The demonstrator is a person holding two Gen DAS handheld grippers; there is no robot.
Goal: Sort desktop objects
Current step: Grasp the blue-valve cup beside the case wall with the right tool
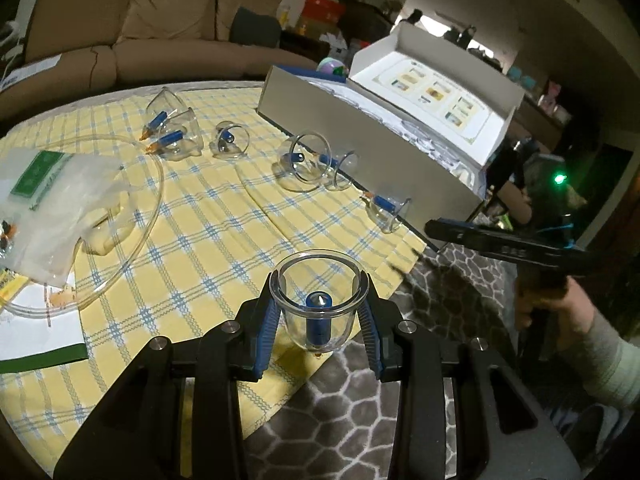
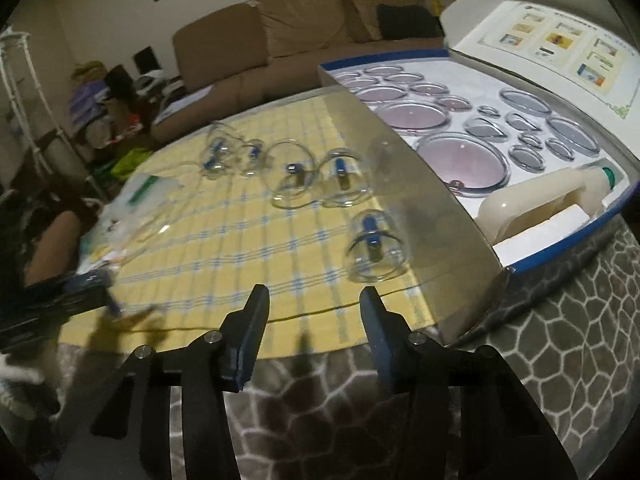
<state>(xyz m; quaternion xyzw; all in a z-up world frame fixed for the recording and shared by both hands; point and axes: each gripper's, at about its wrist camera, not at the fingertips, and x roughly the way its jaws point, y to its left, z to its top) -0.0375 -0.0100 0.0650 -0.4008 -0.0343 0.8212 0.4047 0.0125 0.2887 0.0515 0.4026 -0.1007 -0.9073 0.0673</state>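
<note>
My left gripper point(image 1: 319, 298) is shut on a clear cupping cup with a blue valve point(image 1: 319, 312), held mouth-up above the near edge of the yellow checked cloth point(image 1: 208, 220). Several more clear cups lie on the cloth, among them one point(image 1: 387, 207) beside the open storage box point(image 1: 360, 136). My right gripper point(image 2: 314, 300) is open and empty, just short of the cloth edge; the nearest cup point(image 2: 374, 250) lies ahead of it. The box's tray point(image 2: 472, 128) holds several cups in round recesses. The right gripper also shows in the left wrist view point(image 1: 460, 232).
A plastic bag with a green label point(image 1: 60, 196) and clear tubing point(image 1: 132, 240) lie on the left of the cloth. A white pump point(image 2: 552, 196) lies in the box. The box lid point(image 1: 440, 88) stands open. A patterned grey surface point(image 2: 520, 360) borders the cloth. A brown sofa point(image 1: 140, 32) stands behind.
</note>
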